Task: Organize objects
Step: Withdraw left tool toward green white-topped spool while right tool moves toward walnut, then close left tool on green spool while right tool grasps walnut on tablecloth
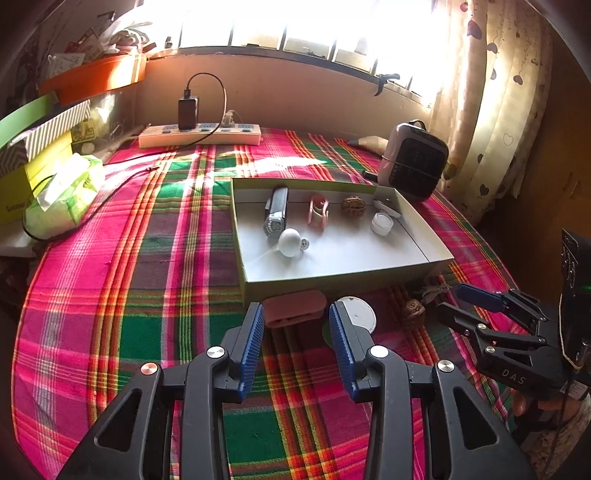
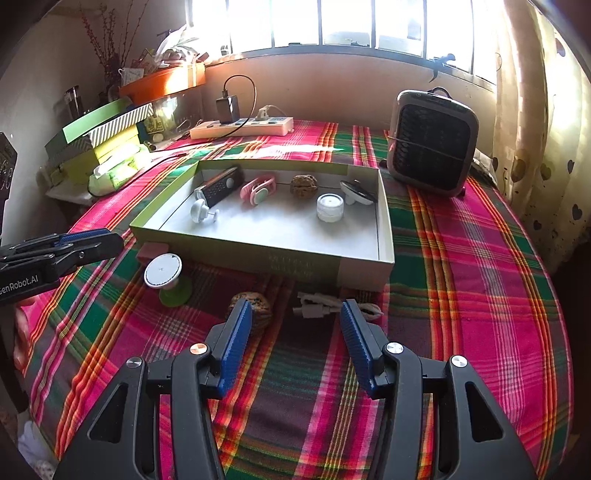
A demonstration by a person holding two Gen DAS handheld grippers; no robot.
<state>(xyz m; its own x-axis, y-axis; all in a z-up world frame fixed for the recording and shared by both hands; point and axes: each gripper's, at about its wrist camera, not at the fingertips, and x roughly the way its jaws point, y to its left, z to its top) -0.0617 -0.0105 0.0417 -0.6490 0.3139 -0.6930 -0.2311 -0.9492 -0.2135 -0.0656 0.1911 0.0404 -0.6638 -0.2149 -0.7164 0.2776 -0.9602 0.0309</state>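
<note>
objects unheld; left hand-held gripper (image 1: 296, 314) and right hand-held gripper (image 2: 295, 312) half-open, empty.

Sun floods through the barred window (image 2: 332, 22) on the far wall; a heart-patterned curtain (image 1: 491, 92) hangs right.

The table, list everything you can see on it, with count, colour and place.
Box: 1, green-sided, centre.
Walnuts: 2, brown, one in box, one in front.
Jar: 1, white, in box.
Pink clip: 1, in box.
Pink case: 1, before box.
White disc: 1, green base, before box.
Cable: 1, white, before box.
Heater: 1, grey, far right.
Power strip: 1, cream, back.
Left hand-held gripper: open.
Right hand-held gripper: open.
</note>
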